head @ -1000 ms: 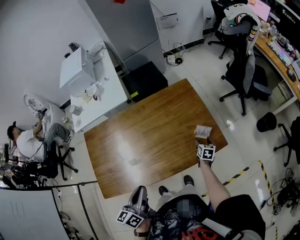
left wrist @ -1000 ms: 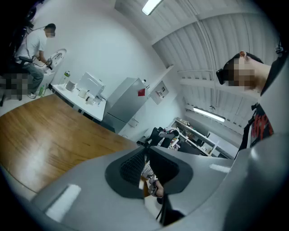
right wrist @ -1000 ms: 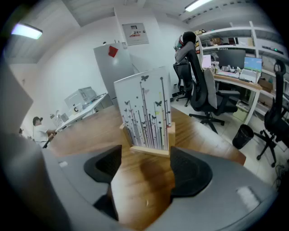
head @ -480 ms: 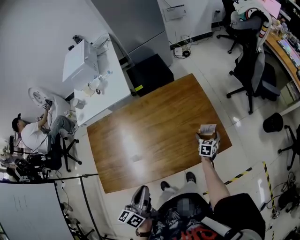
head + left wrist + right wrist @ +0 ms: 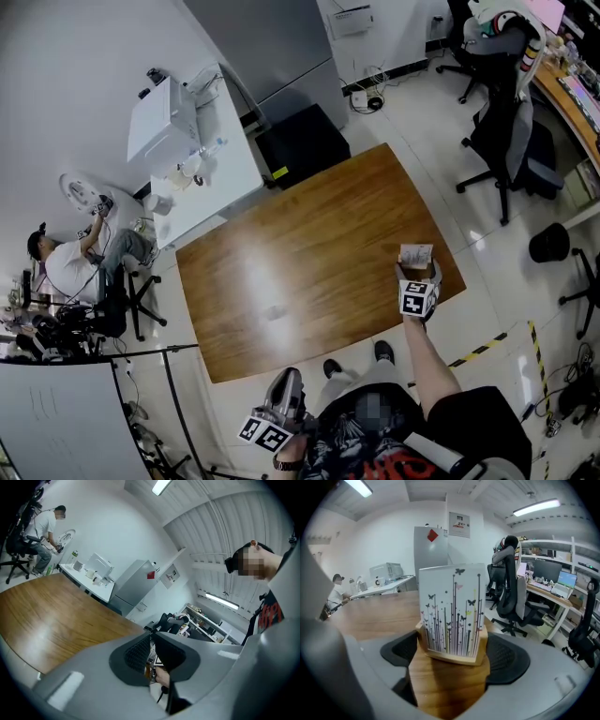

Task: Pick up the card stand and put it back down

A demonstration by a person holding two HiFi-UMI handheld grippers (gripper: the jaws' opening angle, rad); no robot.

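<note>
The card stand sits upright on the wooden table, close to its right-hand near corner. It is a pale wooden block holding a white card printed with thin dark stems and small butterflies. I can find no words on the card.

My right gripper is level with the tabletop and faces the card's printed side. The stand is between its jaws, which are closing. The black ribbed pads sit just beside the two ends of the block, not yet pinching it. My right forearm is bare and reaches straight forward from my body over the near table edge. The black-and-white marker cube rides on top of the gripper just behind the stand.

My left gripper hangs low by my left hip, off the table and pointing towards its near edge. Its jaws are together, tips meeting.

Beyond the stand, a grey cabinet carries a red diamond tag. A white notice hangs on the wall beside it, its print too small for me to read. A black office chair with clothing draped over its back stands to my right by a desk with monitors. A seated person works well off to my left, past a white bench. Yellow-and-black tape marks the floor near my feet.
</note>
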